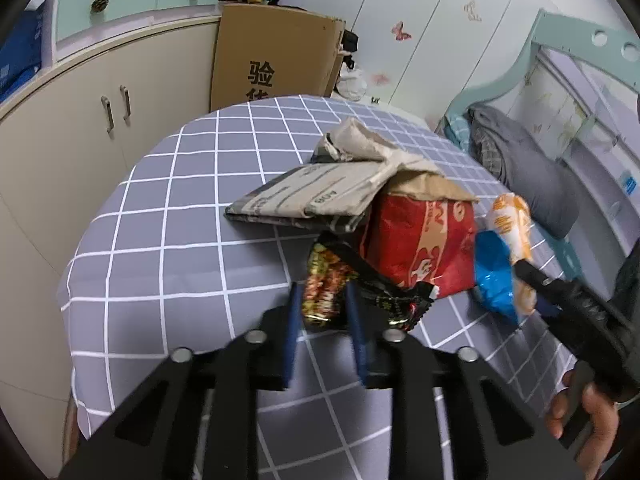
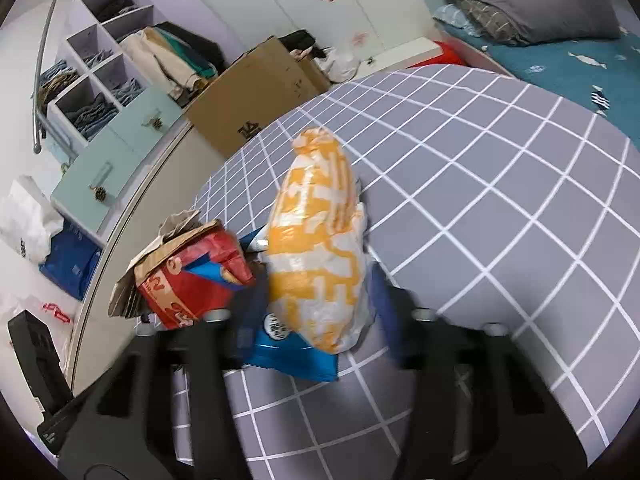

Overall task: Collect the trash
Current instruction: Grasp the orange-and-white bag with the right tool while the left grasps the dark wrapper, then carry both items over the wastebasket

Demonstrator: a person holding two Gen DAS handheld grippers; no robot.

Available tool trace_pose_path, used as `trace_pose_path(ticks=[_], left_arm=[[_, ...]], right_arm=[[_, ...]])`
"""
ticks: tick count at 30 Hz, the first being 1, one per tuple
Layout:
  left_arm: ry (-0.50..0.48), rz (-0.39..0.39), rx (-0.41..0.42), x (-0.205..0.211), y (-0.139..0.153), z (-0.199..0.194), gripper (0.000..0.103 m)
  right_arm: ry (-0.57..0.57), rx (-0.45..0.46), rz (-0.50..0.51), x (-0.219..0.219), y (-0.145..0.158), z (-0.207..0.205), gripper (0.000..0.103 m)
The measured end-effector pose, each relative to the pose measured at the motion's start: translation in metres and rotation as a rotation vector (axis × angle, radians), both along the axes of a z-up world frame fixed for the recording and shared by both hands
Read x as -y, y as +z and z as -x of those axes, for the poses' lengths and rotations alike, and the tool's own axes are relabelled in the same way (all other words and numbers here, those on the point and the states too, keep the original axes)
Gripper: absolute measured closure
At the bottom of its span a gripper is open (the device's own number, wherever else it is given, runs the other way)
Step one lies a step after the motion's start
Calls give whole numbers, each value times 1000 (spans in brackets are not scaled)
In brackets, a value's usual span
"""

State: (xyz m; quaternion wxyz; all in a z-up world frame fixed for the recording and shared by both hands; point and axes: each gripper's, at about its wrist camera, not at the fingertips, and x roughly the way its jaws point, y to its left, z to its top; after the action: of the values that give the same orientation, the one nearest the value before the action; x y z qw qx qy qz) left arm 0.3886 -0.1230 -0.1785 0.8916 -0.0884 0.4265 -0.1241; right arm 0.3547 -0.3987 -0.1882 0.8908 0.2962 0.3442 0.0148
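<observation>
A heap of trash lies on the grey checked tablecloth (image 1: 168, 216). My left gripper (image 1: 322, 300) is shut on a dark patterned snack wrapper (image 1: 326, 284). Behind it stand a red torn carton (image 1: 424, 240) and crumpled grey paper packaging (image 1: 320, 192). My right gripper (image 2: 316, 292) is shut on an orange-and-white plastic bag (image 2: 320, 248), with a blue foil wrapper (image 2: 288, 352) under it. The bag (image 1: 512, 220) and blue wrapper (image 1: 494, 272) also show in the left wrist view, at the right gripper's tip. The red carton (image 2: 184, 284) stands left of the bag in the right wrist view.
A brown cardboard box (image 1: 276, 56) leans behind the table next to beige cabinets (image 1: 80, 120). A bed with a grey duvet (image 1: 528, 160) lies to the right. Shelves with clothes (image 2: 100, 76) and blue bags (image 2: 72, 260) stand left in the right wrist view.
</observation>
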Motion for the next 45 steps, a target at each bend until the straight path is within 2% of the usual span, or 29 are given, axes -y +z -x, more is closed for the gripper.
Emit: trace_pose_path(ticks=[4, 6, 11, 16, 22, 31, 34, 39, 45], left_arm=[[-10, 40, 9, -6, 7, 9, 93], [-13, 43, 32, -8, 13, 17, 95], [-4, 53, 74, -15, 25, 38, 97], [26, 92, 106, -35, 39, 60, 97], [97, 106, 140, -83, 53, 91, 97], [266, 108, 126, -180, 46, 135, 97], [342, 78, 118, -217, 38, 150, 97], [453, 47, 72, -273, 14, 169, 97], [570, 0, -8, -324, -26, 177, 97]], right_arm=[[3, 21, 36, -6, 6, 3, 75], [-7, 46, 79, -9, 13, 8, 77], [-44, 118, 133, -16, 33, 34, 77], [-14, 165, 161, -36, 52, 53, 77], [94, 207, 173, -91, 69, 67, 77], [376, 228, 169, -226, 74, 77, 77], [473, 224, 172, -274, 69, 80, 77], [644, 169, 161, -356, 41, 81, 77], [811, 26, 190, -439, -20, 79, 77]])
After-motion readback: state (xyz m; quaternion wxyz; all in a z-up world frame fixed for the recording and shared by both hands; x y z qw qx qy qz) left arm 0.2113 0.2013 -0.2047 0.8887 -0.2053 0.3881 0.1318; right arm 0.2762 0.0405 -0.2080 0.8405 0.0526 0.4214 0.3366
